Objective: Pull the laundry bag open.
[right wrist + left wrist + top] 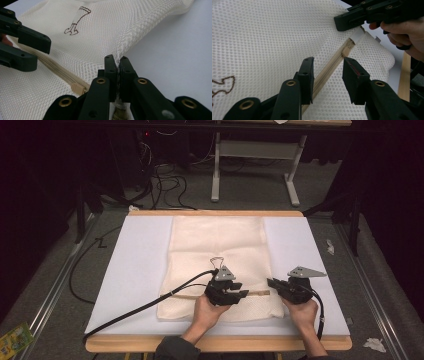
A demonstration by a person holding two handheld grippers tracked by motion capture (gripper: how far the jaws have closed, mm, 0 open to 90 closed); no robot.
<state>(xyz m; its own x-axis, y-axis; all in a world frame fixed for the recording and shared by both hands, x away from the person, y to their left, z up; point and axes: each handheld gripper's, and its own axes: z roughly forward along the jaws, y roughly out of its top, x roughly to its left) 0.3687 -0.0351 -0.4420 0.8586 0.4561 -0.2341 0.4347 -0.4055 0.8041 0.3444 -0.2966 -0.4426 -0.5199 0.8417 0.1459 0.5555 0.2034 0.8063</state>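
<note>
One cream mesh bag (217, 265) is spread flat on the white sheet (135, 270) covering the table (215, 343). It is finely netted, with one beige zipper (329, 68) and a small brown emblem (77, 21). The zipper's slider (78, 88) is partly hidden. Two grippers are seen: the right gripper (117, 65) is clamped on the bag's edge, while the left gripper (328, 72) stands apart astride the zipper, not pressing it.

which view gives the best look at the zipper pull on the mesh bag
The right gripper view: the beige zipper pull lies close and sharp at the end of the zipper on the mesh bag. In the left gripper view the zipper's end is farther off and softer. In the high view the zipper is only a thin line.
</note>
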